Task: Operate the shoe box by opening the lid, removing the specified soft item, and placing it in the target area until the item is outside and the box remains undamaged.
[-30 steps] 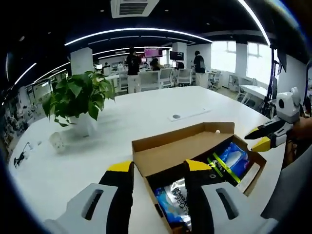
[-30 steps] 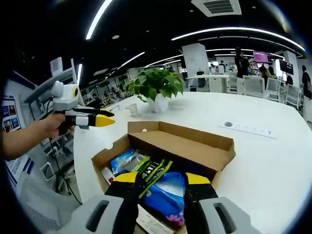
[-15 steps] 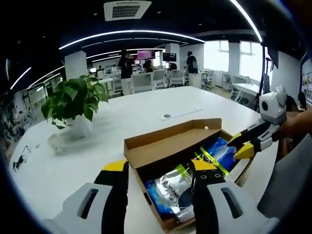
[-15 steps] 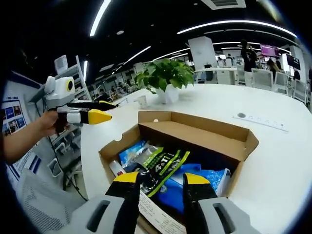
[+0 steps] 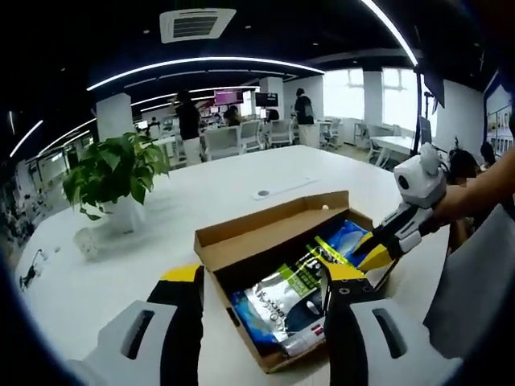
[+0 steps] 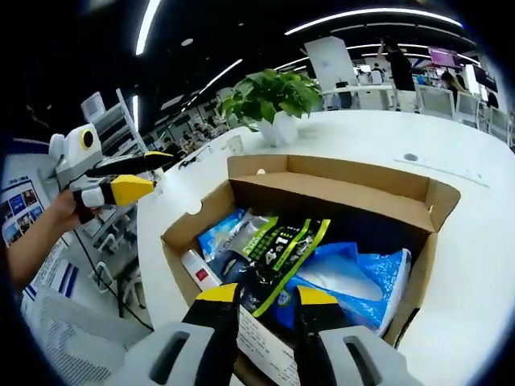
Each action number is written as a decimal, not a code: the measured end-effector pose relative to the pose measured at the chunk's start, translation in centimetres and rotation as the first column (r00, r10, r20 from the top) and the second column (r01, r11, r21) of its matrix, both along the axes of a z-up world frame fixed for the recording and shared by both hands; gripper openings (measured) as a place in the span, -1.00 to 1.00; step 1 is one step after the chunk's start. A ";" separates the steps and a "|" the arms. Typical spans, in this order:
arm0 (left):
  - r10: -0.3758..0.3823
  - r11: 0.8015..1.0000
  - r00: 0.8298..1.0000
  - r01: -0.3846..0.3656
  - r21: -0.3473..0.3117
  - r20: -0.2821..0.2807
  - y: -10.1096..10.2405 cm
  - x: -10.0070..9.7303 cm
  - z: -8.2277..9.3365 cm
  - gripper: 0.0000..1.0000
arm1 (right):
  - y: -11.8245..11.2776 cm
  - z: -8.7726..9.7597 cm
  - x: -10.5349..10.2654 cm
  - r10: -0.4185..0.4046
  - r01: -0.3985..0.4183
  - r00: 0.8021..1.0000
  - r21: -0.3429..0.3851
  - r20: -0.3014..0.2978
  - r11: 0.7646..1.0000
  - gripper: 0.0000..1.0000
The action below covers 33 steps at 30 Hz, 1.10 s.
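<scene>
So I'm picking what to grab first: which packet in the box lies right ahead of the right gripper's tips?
The black packet with green stripes, lying on top mid-box just ahead of the right gripper; the blue packet lies off to one side.

"4·1" on black-green pouch (image 6: 278, 253)

Both tools (image 5: 261, 277) (image 6: 265, 296) forward — jaws apart

White tabletop (image 5: 241, 181), curved edge. Open cardboard shoe box (image 5: 278, 241) sits directly on it near the edge, lid folded back; packets visible inside. Potted green plant (image 5: 113, 173) in a white pot stands well apart from the box. A small white object (image 5: 87, 241) lies just beside the pot. Flush power strip with a round socket (image 5: 278, 190) lies beyond the box.
</scene>
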<state>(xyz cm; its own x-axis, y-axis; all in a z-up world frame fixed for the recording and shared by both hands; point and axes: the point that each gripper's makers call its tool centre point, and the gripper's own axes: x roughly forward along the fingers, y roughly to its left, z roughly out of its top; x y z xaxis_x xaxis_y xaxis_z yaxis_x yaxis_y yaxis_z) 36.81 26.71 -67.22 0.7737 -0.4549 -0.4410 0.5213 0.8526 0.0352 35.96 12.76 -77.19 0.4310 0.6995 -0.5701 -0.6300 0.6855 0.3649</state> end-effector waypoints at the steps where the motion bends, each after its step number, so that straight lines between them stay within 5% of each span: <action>1: -0.001 1.000 1.000 0.001 0.002 -0.003 0.1 -0.2 -0.1 0.22 | 0.1 -0.1 0.0 0.002 -0.002 1.000 -0.003 -0.002 1.000 -0.56; 25: 0.040 0.999 0.998 -0.042 -0.028 -0.047 1.4 -2.6 -2.0 0.22 | 2.5 -1.5 1.6 -0.046 0.057 0.989 0.073 -0.139 0.996 -0.78; 33: 0.051 0.998 0.997 -0.052 -0.026 -0.055 1.8 -3.1 -2.3 0.20 | 2.5 -2.4 1.9 -0.058 0.060 0.989 0.010 -0.137 0.998 -1.00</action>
